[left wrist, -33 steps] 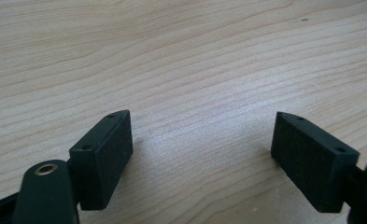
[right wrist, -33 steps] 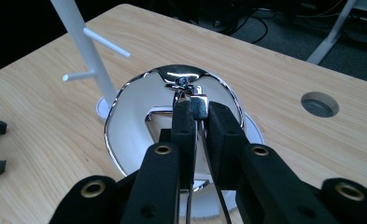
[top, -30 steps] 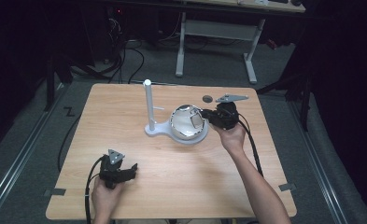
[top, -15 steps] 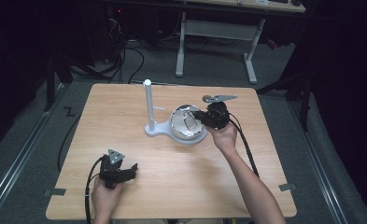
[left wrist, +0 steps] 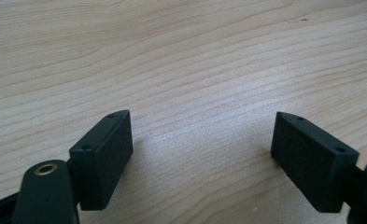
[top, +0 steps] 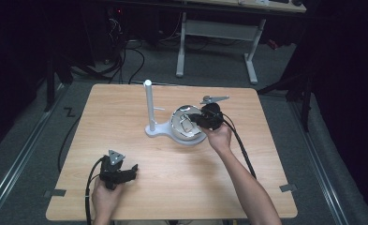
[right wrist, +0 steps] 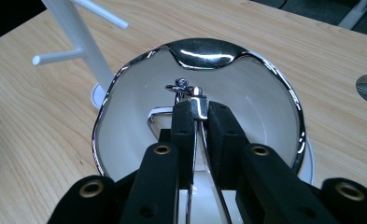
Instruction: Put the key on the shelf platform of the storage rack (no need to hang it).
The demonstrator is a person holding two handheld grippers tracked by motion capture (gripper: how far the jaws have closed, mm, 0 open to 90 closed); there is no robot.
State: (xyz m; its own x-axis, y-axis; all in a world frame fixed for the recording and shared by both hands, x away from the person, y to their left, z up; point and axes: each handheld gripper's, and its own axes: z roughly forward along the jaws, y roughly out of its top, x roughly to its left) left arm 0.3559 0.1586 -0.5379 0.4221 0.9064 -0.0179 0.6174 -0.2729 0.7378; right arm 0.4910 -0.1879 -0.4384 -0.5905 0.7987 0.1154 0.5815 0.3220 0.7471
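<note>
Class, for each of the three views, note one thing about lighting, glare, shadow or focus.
High view: the table is lit while the room around it lies dark. Left gripper view: soft shadows sit under the open left gripper, and the wood grain is sharp. Right gripper view: glare flashes on the bowl rim, and the right gripper, shut on a shiny clasp, blurs nearest the lens.

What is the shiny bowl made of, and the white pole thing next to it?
The bowl looks white and glazed inside, perhaps ceramic, with a mirror-bright rim that reflects light like polished metal. The white stand looks like matte plastic or painted metal: smooth, even, no shine. The table shows light wood grain.
</note>
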